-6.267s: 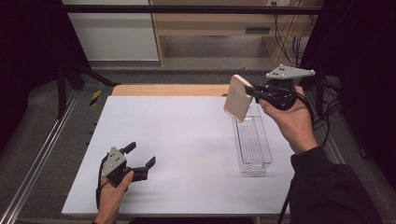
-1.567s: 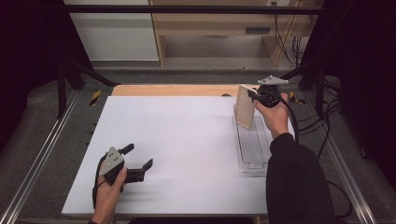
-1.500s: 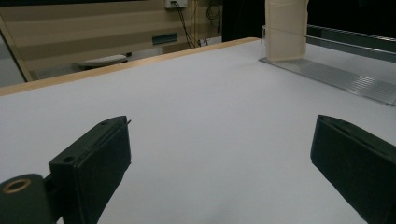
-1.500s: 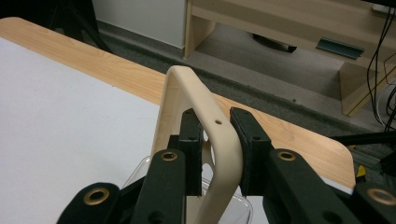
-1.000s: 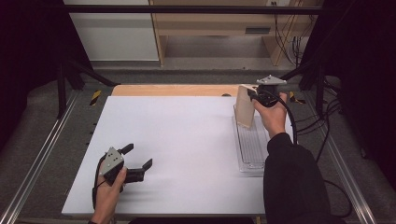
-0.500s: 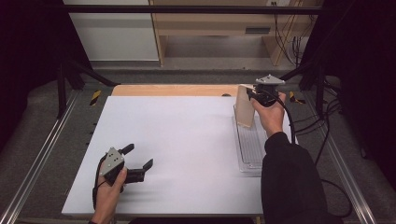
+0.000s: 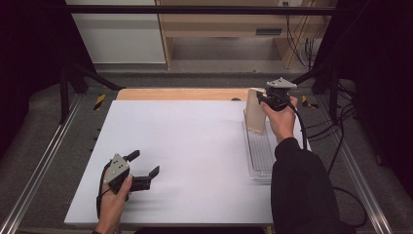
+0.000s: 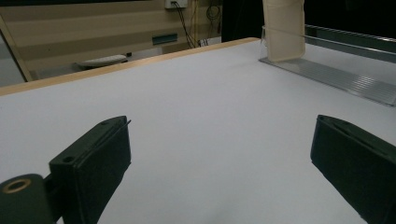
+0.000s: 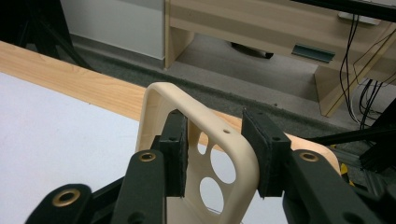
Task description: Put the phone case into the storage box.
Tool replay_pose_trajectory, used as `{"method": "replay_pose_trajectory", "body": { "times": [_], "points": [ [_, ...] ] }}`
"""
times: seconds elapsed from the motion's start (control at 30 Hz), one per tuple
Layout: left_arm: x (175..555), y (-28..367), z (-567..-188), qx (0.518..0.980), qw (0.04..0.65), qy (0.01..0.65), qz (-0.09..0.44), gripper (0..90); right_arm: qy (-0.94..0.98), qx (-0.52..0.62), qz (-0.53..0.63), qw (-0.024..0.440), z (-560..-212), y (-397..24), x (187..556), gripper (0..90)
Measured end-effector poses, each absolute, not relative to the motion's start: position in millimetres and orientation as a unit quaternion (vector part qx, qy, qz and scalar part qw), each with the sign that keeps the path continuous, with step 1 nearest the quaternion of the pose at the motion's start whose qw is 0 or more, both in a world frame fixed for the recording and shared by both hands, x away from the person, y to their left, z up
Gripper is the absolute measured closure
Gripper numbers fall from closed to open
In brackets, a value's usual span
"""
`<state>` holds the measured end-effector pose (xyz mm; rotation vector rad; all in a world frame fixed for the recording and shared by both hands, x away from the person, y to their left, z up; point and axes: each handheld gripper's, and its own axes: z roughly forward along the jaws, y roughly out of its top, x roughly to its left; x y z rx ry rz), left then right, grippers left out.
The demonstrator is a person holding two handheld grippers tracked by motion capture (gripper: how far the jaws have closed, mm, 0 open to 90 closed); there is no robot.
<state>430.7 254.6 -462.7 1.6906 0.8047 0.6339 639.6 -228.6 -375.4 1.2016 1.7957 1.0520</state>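
One phone case (image 7: 255,116) is standing on end in the clear tray (image 7: 261,155). Right tool (image 9: 219,154) is opening around it, pads just off; pulling away is left. Left tool (image 7: 144,167) is idling spread on the tabletop (image 7: 195,146).

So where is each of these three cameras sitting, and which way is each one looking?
High view: above the person's side, looking forward and down on the white table; both forearms and hands show, with the left claw and right claw.
Left gripper view: rides the left claw, looking low across the table between its open jaws.
Right gripper view: rides the right claw, looking at the cream phone case between its jaws.
Shared: all three show the phone case standing in the clear tray.
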Motion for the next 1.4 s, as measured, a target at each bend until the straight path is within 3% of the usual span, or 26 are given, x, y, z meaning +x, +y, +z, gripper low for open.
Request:
{"method": "replay_pose_trajectory", "body": {
  "times": [1.07, 1.2, 1.27, 1.4],
  "points": [
    [430.9, 256.6, -462.3, 0.71, 0.553, 0.342, 0.269, 4.2, 0.674, 0.49, 0.42, 0.36, -382.7, -226.7, 650.3, 49.4],
    [430.9, 257.0, -462.1, 0.71, 0.554, 0.342, 0.269, 4.2, 0.673, 0.496, 0.418, 0.356, -384.5, -225.3, 651.8, 37.5],
    [430.9, 257.1, -462.1, 0.709, 0.554, 0.343, 0.269, 4.2, 0.674, 0.499, 0.414, 0.355, -385.4, -224.0, 652.4, 24.3],
    [430.9, 257.0, -462.1, 0.709, 0.554, 0.343, 0.269, 4.2, 0.675, 0.5, 0.41, 0.356, -386.9, -224.0, 652.8, 15.7]
  ]
}}
